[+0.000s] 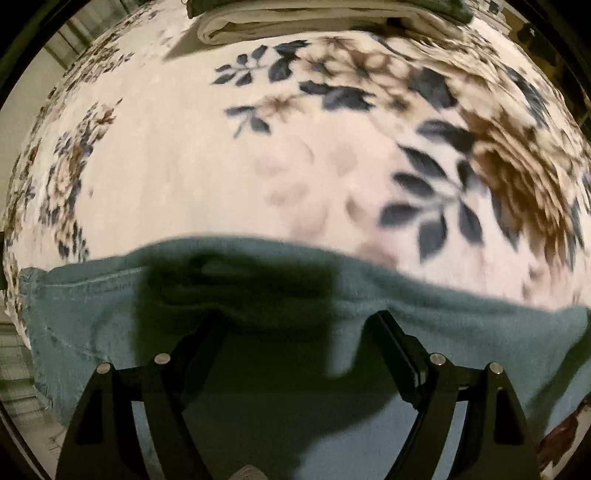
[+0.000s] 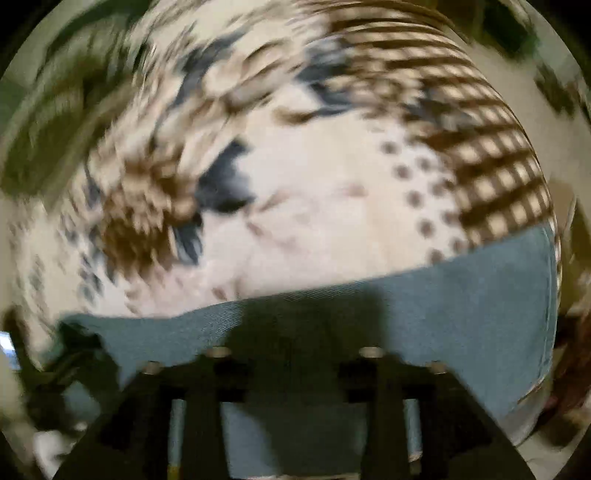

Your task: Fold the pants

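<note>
Teal pants [image 1: 461, 332] lie on a floral bedspread [image 1: 184, 166], their far edge running across the lower part of both wrist views. My left gripper [image 1: 295, 321] hovers over the pants with its fingers [image 1: 391, 332] spread wide apart, holding nothing. The right wrist view is blurred by motion. There the pants [image 2: 461, 306] fill the lower right, and my right gripper [image 2: 291, 358] stands over them with its fingers [image 2: 373, 369] apart. A dark shadow of each gripper falls on the cloth.
A folded white cloth stack [image 1: 314, 22] lies at the far end of the bedspread. The bed's left edge [image 1: 22, 325] drops to a pale floor. A brown checked border [image 2: 491, 173] runs along the bedspread's right side.
</note>
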The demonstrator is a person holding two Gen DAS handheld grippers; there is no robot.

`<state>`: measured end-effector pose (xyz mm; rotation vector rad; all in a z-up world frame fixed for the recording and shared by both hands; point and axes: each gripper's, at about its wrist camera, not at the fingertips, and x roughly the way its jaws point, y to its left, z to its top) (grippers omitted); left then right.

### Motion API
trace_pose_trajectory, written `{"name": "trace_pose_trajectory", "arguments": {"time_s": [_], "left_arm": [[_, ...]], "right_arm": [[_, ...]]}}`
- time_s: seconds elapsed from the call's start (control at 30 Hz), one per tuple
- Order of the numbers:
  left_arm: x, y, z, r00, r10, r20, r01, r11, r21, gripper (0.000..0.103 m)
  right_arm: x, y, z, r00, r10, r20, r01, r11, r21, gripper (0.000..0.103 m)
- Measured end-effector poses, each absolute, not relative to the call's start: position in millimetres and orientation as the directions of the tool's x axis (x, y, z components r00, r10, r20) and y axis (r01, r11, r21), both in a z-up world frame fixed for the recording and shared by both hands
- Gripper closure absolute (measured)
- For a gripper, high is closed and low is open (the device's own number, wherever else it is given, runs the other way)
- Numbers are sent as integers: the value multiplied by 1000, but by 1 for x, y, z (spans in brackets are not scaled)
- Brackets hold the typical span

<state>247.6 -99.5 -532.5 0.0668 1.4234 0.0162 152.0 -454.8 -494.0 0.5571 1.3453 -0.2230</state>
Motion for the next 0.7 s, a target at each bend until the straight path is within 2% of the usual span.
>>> {"name": "trace_pose_trajectory", "arguments": {"time_s": [0.1, 0.3, 0.4, 0.53, 0.57, 0.6, 0.63, 0.67, 0.7], "left_arm": [[252, -89, -536, 146, 46, -988, 28, 998, 51, 21], [225, -97, -509, 151, 42, -988, 42, 998, 49, 21], [207, -101, -512, 145, 64, -987, 82, 994, 76, 21], [191, -115, -533, 101, 95, -990, 129, 986, 108, 21], [189, -116, -535, 100, 98, -990, 135, 985, 111, 21], [188, -119, -537, 98, 107, -989, 146, 982, 121, 21], [188, -122, -539, 99, 112, -989, 154, 980, 126, 21], [187, -124, -539, 103, 113, -988, 164, 978, 129, 21], [184, -128, -539, 105, 116, -988, 173, 976, 133, 21]], "right_arm": [[109, -497, -478, 266, 156, -951, 579, 764, 286, 44], [3, -590, -486, 252, 71, -965, 834, 490, 254, 43], [-30, -611, -511, 256, 103, -961, 883, 379, 276, 43], [-39, -611, -541, 323, 127, -938, 878, 331, 347, 47], [-39, -610, -548, 332, 130, -934, 876, 324, 357, 56], [-36, -609, -557, 327, 133, -936, 879, 321, 353, 74], [-34, -607, -561, 319, 124, -940, 883, 322, 342, 86], [-34, -604, -565, 327, 109, -939, 882, 321, 344, 93], [-34, -603, -565, 331, 94, -939, 883, 320, 344, 96]]}}
